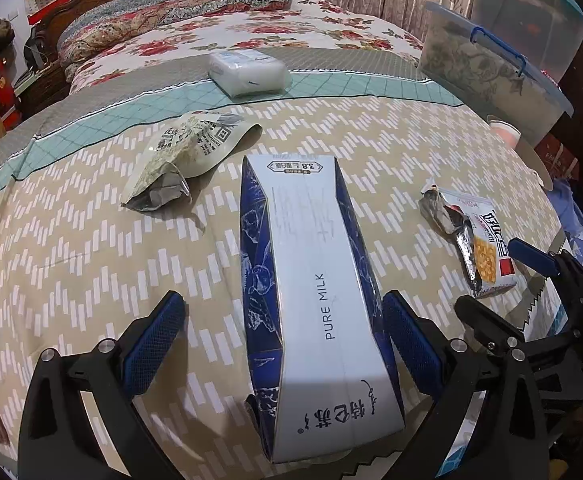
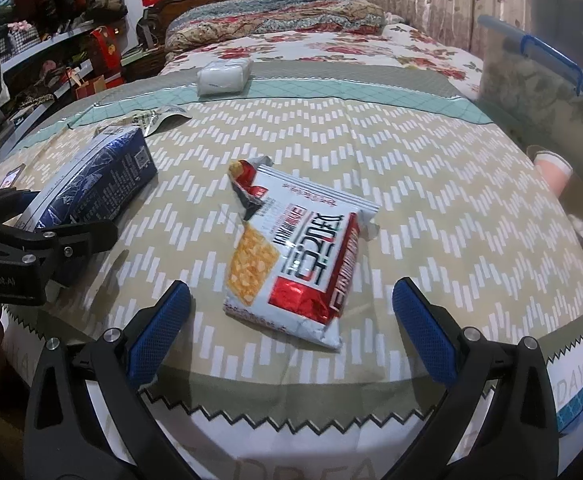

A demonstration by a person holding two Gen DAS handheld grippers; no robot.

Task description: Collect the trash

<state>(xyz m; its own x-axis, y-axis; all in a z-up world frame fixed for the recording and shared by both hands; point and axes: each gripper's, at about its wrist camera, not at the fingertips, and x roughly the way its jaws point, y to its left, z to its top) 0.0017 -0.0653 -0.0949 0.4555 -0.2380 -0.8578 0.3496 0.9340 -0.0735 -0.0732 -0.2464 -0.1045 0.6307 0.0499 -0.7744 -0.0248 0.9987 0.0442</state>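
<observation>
A flattened blue and white milk carton (image 1: 315, 292) lies on the patterned cloth between the fingers of my open left gripper (image 1: 283, 340); the right pad is near its side. It also shows in the right wrist view (image 2: 99, 176). An opened red and white cracker wrapper (image 2: 291, 256) lies in front of my open right gripper (image 2: 291, 332), and at right in the left wrist view (image 1: 475, 240). A crumpled green and white pouch (image 1: 187, 156) lies beyond the carton.
A white tissue pack (image 1: 247, 70) lies further back on the teal strip. A clear storage box with blue clips (image 1: 491, 56) stands at the right. A pink cup (image 2: 553, 170) sits near the right edge. The cloth's zigzag front edge (image 2: 291, 412) is close.
</observation>
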